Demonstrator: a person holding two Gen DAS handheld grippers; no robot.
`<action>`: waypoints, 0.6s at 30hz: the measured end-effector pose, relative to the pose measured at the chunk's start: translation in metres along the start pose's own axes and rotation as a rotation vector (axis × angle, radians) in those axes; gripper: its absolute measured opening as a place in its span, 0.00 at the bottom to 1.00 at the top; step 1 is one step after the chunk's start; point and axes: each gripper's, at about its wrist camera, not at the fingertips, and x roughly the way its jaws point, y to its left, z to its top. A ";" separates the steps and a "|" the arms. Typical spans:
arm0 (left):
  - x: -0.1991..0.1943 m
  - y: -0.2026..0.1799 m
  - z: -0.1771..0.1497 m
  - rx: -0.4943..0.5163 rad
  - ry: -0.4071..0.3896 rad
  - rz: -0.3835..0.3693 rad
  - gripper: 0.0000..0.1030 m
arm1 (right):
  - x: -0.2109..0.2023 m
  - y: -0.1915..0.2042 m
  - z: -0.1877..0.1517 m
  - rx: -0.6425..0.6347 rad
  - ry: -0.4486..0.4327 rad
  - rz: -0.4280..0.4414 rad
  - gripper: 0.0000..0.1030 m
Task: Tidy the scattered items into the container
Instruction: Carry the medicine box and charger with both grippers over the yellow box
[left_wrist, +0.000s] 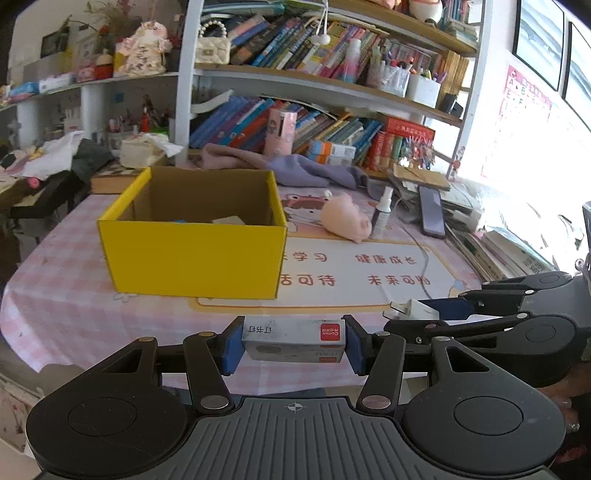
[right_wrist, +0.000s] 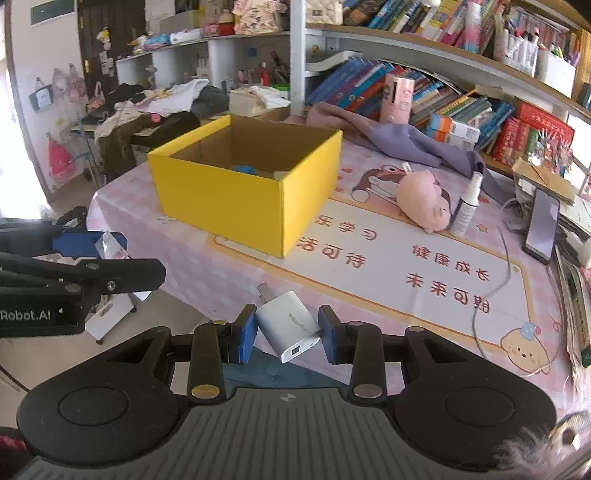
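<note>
Holding two items near the front edge of the table (right_wrist: 207, 266), short of the yellow box (left_wrist: 192, 254). Left gripper (left_wrist: 293, 341): pinching a staple box (left_wrist: 295, 338) by its short ends; cardboard, rectangular, grey with red label; likely light, stiff, crushable if squeezed hard. Right gripper (right_wrist: 287, 330): pinching a white charger (right_wrist: 290, 325) across its flat sides, prongs forward, tilted; smooth hard plastic, probably slippery, small and dense. Yellow box: corrugated card, open top, brown inside, standing toward the back left corner; something blue and something pale already inside. Remaining on the table: soft pink plush toy (right_wrist: 424, 199), spray bottle (right_wrist: 467, 206), phone (right_wrist: 543, 225).
</note>
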 end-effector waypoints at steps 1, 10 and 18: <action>-0.002 0.000 -0.001 0.002 -0.001 0.005 0.51 | 0.000 0.002 0.000 -0.002 -0.001 0.004 0.33; -0.020 0.015 -0.009 -0.022 -0.012 0.058 0.51 | 0.001 0.027 0.001 -0.050 -0.004 0.060 0.33; -0.026 0.033 -0.013 -0.055 -0.010 0.089 0.51 | 0.009 0.045 0.007 -0.097 0.000 0.097 0.33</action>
